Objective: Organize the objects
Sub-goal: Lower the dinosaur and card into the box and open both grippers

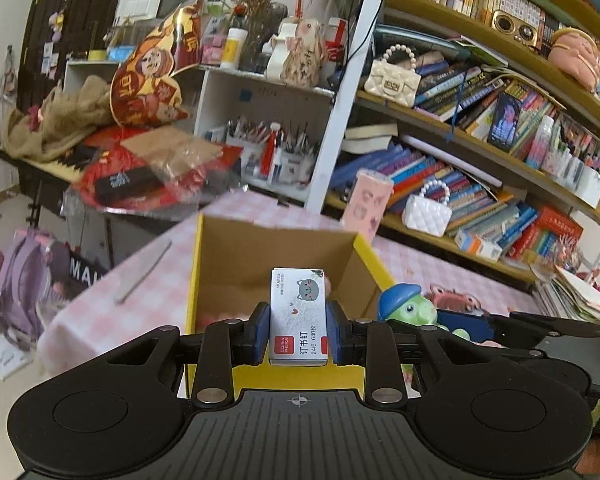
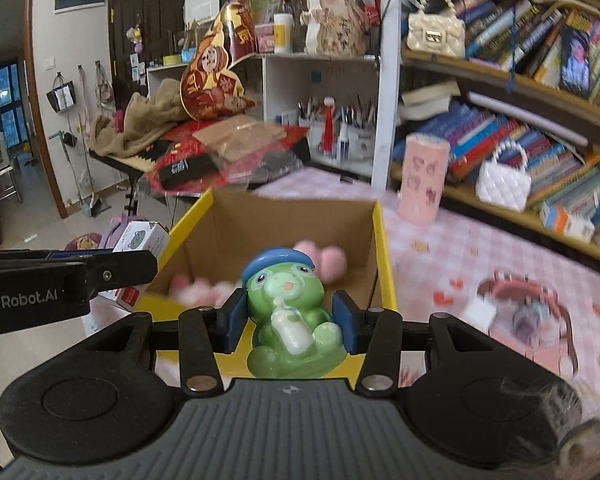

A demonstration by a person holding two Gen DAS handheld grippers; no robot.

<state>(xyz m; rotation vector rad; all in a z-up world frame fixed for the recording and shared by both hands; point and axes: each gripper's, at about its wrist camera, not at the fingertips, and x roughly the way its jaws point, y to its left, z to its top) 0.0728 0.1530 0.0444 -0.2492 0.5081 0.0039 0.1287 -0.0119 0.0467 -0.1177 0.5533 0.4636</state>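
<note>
Already both loads sit just short of the yellow box (image 2: 384, 248) filling mid-frame: left gripper (image 1: 298, 334) pinches the upright staple box (image 1: 297, 316), right gripper (image 2: 291, 326) clamps the green frog toy (image 2: 289, 308)

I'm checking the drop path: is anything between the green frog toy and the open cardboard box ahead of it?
Nothing visible blocks it. The right gripper holds the green frog toy at the near rim of the yellow-edged cardboard box, whose top is open; pink plush pieces lie inside.

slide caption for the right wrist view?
Right gripper holds a green frog toy above the yellow cardboard box.
</note>
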